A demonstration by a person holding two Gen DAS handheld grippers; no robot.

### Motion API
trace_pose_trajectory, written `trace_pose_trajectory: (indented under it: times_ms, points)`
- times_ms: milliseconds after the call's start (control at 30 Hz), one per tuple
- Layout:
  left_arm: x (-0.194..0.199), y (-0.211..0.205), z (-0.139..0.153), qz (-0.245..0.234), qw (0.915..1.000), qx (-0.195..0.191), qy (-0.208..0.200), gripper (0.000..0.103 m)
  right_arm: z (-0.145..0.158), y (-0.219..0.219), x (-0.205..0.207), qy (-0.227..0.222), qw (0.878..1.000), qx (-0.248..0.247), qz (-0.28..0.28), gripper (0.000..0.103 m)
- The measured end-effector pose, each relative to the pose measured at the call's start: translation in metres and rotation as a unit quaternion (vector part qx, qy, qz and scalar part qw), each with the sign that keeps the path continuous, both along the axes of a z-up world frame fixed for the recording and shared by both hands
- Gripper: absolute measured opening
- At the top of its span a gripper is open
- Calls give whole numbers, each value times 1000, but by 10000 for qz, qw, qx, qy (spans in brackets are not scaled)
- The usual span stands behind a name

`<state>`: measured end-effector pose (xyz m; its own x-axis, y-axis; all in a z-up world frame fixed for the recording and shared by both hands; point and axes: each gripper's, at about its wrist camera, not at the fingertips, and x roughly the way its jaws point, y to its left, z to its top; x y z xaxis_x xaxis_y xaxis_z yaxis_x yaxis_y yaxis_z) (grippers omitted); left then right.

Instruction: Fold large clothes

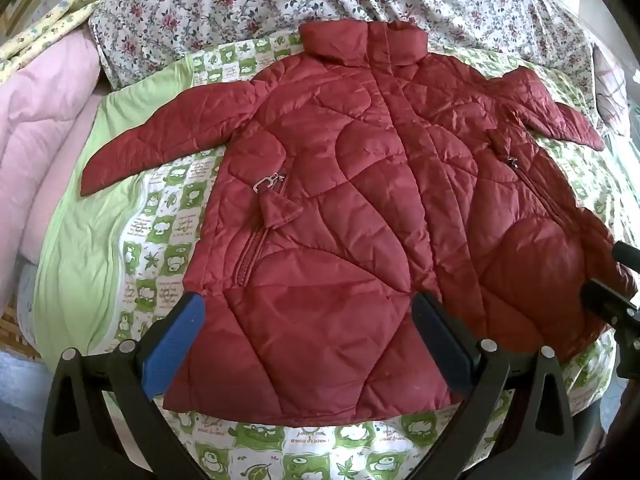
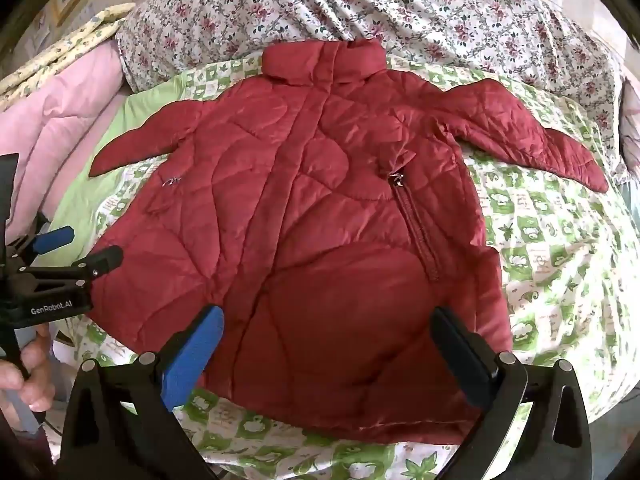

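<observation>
Bed (image 1: 100, 216), largest item: covered by a green-and-white printed sheet, with a floral quilt (image 1: 224, 4) bunched at the far side and a pink quilt (image 1: 44, 120) along the left edge. Red quilted jacket (image 1: 340, 200), the task's garment: spread flat on the sheet, front up, collar (image 1: 362, 42) far from the cameras, hem nearest them, both sleeves angled outward, front closed. No fold is made yet; by the look of it the step in hand is the approach before the first fold. Left gripper (image 1: 308, 340): jaws wide apart, hovering over the hem's left half, holding nothing. Right gripper (image 2: 326, 354): jaws likewise wide apart, empty, above the hem's right half. Pocket zips (image 2: 398, 179), small, on each side of the chest. Next move likely calls for pinching a sleeve or side edge and carrying it across the middle; puffy filling may spring back.
</observation>
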<state>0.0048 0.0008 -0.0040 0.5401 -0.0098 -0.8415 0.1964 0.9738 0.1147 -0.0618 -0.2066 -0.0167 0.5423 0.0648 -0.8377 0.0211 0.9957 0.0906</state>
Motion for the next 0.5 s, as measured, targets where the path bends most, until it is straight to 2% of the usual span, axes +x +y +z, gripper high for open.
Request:
trace_pose_trajectory:
  times_ms: [500]
  points:
    - [-4,3,2,-10,10000,-74,-5,103,6,1,4,-25,10000,19,7,103]
